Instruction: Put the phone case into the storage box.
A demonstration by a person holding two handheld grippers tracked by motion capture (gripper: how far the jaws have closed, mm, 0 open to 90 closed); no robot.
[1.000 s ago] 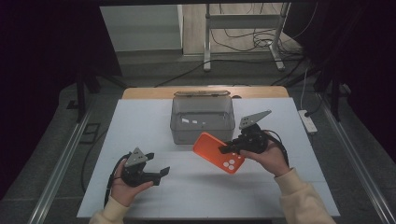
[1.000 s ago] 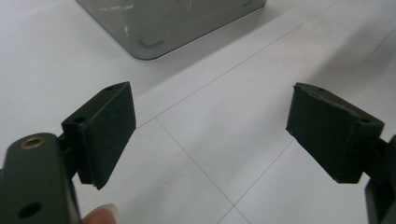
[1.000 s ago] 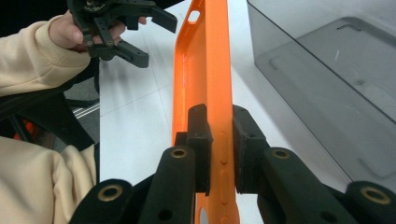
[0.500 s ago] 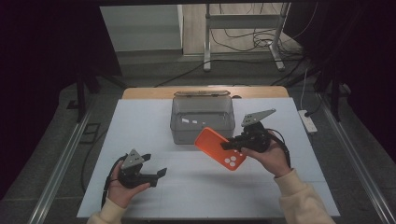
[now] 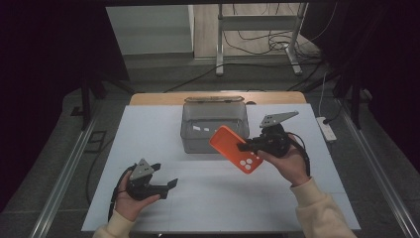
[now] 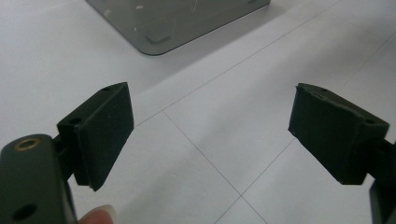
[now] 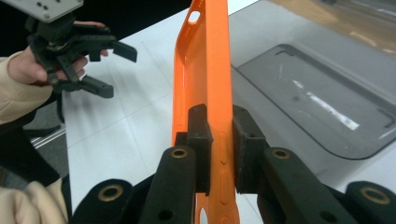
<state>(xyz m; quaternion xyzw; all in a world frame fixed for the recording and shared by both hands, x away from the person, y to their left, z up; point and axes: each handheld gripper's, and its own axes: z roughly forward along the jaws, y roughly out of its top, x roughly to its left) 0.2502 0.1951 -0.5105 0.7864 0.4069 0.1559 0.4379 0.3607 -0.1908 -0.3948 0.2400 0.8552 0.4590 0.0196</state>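
Since a second ago, the right gripper (image 5: 246,146) has carried the orange case (image 5: 235,149) higher and toward the bin (image 5: 214,125). Nearest, the left gripper (image 5: 166,186) rests low on the table (image 5: 297,198), jaws apart and empty. Farther off, the right one's jaws clamp the case's edge, its long axis slanting up-left over the bin's front corner.
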